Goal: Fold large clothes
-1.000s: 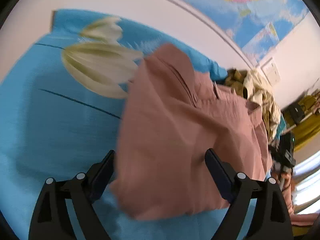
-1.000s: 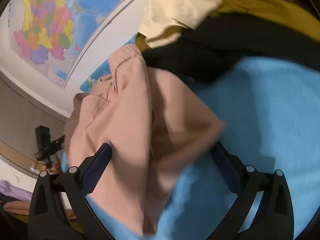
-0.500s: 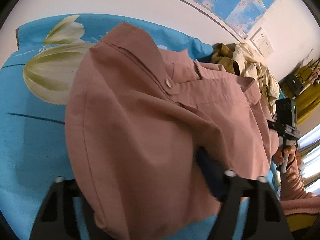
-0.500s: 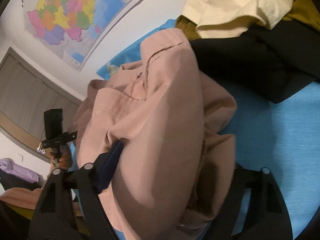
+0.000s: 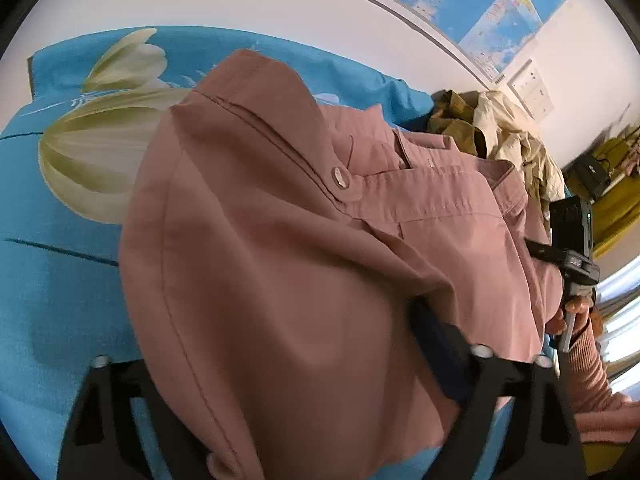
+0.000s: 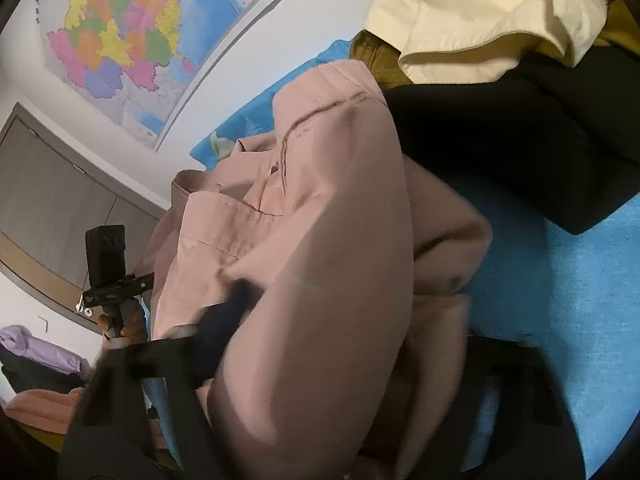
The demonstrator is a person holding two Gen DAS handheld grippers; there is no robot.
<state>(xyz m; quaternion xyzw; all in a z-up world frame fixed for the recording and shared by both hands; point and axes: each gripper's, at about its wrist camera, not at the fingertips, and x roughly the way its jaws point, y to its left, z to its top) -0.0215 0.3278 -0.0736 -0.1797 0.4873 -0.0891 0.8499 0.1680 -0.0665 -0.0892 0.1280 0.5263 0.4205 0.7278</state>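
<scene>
Draping over each gripper (image 5: 288, 380) (image 6: 340, 360), the pink shirt (image 5: 304, 264) hides both — grip unclear.

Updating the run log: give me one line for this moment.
stage: mid-fold | pink shirt draped over left gripper and right gripper | jaws: hidden | surface: blue bedsheet

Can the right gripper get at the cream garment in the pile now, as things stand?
Probably not. The right gripper seems closed on the pink shirt, whose bulk lies before the fingers, and the cream garment lies beyond it, on the black clothing.
</scene>
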